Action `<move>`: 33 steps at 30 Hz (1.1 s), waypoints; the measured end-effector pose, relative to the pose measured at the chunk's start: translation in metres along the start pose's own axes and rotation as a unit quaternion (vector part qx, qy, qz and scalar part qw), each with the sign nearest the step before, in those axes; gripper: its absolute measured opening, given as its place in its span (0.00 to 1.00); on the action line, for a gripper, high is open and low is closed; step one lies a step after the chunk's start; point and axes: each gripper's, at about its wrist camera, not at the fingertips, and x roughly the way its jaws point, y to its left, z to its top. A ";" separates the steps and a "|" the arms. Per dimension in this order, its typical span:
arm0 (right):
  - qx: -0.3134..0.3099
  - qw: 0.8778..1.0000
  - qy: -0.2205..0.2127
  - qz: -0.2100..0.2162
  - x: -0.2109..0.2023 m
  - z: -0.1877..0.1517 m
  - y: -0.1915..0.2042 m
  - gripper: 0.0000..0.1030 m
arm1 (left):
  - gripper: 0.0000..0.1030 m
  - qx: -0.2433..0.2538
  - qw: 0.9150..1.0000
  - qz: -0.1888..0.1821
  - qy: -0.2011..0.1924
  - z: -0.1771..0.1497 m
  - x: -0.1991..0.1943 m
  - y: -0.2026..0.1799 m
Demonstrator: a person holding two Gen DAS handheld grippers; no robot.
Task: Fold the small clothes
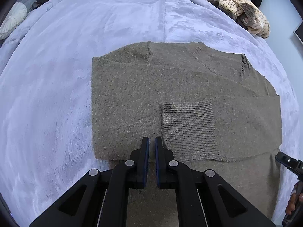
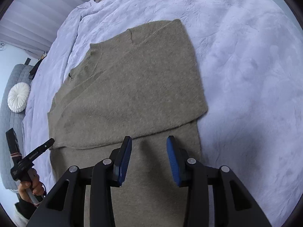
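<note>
Both tongs point steeply down over the folded sweater on the bed: left tongs pressed together, empty; right tongs spread, empty.

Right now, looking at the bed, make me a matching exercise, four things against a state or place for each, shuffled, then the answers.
1. sweater
2. left tongs
3. right tongs
4. striped clothes

A. open, nothing between the pads
B. piled at the far edge of the blanket
C. shut, empty
D. lying flat, sleeves folded in

Pairs: 1-D, 2-C, 3-A, 4-B
</note>
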 end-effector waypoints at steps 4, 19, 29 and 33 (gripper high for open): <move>-0.008 0.999 0.022 0.024 0.010 -0.017 0.020 0.41 | 0.07 -0.003 1.000 -0.002 0.003 -0.003 -0.001 0.001; -0.017 0.995 0.058 0.085 0.041 -0.031 0.077 0.47 | 0.99 -0.018 0.999 0.024 -0.024 -0.017 -0.022 0.011; 0.040 0.976 0.104 0.186 0.097 -0.032 0.125 0.48 | 0.99 -0.032 0.999 0.030 -0.001 -0.028 -0.020 0.033; 0.102 0.959 0.114 0.240 0.129 -0.030 0.139 0.48 | 0.99 -0.038 0.999 0.029 0.010 -0.030 -0.017 0.040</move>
